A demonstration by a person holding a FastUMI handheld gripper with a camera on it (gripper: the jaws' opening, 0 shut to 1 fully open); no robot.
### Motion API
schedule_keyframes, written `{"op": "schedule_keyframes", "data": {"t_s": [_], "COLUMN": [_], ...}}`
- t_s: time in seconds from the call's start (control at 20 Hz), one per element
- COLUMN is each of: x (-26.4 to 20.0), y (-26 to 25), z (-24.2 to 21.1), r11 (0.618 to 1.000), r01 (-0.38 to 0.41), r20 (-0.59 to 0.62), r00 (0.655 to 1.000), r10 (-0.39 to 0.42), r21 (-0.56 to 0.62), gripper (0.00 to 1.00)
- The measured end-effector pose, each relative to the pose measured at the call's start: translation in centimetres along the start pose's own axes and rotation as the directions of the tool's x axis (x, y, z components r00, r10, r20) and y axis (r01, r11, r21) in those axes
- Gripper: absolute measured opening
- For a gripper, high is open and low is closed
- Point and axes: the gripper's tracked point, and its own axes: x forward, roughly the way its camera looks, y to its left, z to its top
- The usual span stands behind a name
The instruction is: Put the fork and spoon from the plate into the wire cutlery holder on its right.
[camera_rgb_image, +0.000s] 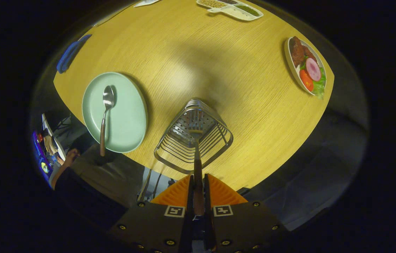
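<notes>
**Fork held over the wire holder, spoon on the plate**

A blue cloth (68, 55) hangs over the bench's (198, 59) far left edge. Nearer, at the bench's left corner, the pale green plate (129, 116) carries the spoon (105, 112), bowl pointing away and handle jutting past the plate's rim and the bench edge. Bare wood separates the plate from the wire cutlery holder (194, 135), which stands close to the bench's near edge. The claw (198, 196) is pressed together on the handle of the fork (197, 165), whose head reaches into the holder's open top. The middle of the bench beyond the holder lies open. A divided tray (231, 8) sits at the far edge, and a plate of food (306, 66) sits by the right edge.
</notes>
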Motion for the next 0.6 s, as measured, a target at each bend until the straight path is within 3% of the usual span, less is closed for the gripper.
{"op": "schedule_keyframes", "data": {"t_s": [0.25,0.6], "x": [-3.1,-4.1], "y": [1.0,6.7], "z": [-0.5,-2.9], "r11": [0.996,0.99], "r01": [-0.042,-0.115], "r20": [0.18,0.297], "r00": [0.983,0.951], "r10": [0.027,0.086], "r21": [0.082,0.081], "gripper": [0.15,0.15]}}
